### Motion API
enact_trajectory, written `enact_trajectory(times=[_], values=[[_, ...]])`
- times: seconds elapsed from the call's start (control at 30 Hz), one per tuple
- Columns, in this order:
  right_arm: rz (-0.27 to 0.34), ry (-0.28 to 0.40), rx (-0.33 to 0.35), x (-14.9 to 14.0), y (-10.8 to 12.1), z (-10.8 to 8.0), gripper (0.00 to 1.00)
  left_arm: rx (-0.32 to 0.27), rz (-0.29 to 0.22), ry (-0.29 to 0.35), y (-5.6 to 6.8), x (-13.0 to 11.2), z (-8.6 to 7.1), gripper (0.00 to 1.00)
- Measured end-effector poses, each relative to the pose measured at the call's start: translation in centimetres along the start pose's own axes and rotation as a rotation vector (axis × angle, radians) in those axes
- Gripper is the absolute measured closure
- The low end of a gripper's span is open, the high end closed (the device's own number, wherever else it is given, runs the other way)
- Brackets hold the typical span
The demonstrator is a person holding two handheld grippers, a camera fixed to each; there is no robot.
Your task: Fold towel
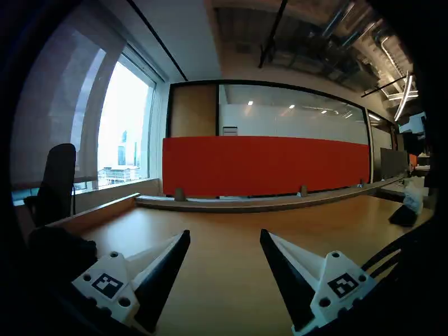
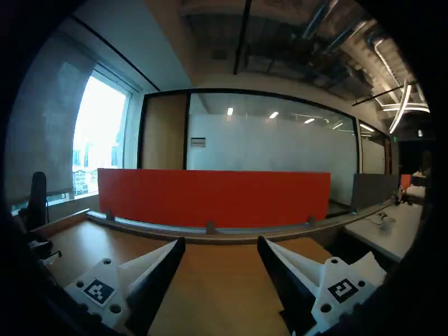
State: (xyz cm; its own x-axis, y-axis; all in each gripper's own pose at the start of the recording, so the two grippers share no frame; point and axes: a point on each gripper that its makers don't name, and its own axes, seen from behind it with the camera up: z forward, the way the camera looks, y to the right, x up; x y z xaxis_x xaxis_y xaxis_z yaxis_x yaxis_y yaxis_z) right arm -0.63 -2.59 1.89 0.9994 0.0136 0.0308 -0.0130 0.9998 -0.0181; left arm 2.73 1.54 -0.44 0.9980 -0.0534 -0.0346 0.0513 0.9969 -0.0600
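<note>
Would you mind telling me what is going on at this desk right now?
A person holds two grippers over a wooden desk, facing a red divider. The left gripper and the right gripper are both open, with nothing between their fingers. Neither is handling anything at this moment, so the folding looks not yet begun.

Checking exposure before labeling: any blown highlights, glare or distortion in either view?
Left gripper view: window blown out, red partition bowed by the fisheye, desk evenly lit. Right gripper view: window overexposed too, strip lights flare at upper right; no motion blur.
</note>
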Motion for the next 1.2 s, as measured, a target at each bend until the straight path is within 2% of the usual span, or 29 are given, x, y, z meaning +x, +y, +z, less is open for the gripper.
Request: enact_trajectory(times=[0.17, 0.4, 0.8, 1.2], values=[[-0.004, 0.0, 0.001, -0.4, 0.1, 0.0, 0.0, 0.0, -0.016, 0.005, -0.2, -0.9, -0.1, 0.07], [-0.009, 0.012, -0.005, -0.2, 0.3, -0.2, 0.0, 0.0, 0.004, 0.007, -0.4, -1.6, -0.2, 0.07], [-0.014, 0.019, -0.013, 0.4, 0.3, -0.4, 0.0, 0.027, -0.006, 0.002, -1.6, -2.1, -0.2, 0.07], [-0.024, 0.021, -0.002, 0.7, -0.2, -0.2, 0.0, 0.027, 0.004, -0.003, -1.2, -2.3, -0.1, 0.08]])
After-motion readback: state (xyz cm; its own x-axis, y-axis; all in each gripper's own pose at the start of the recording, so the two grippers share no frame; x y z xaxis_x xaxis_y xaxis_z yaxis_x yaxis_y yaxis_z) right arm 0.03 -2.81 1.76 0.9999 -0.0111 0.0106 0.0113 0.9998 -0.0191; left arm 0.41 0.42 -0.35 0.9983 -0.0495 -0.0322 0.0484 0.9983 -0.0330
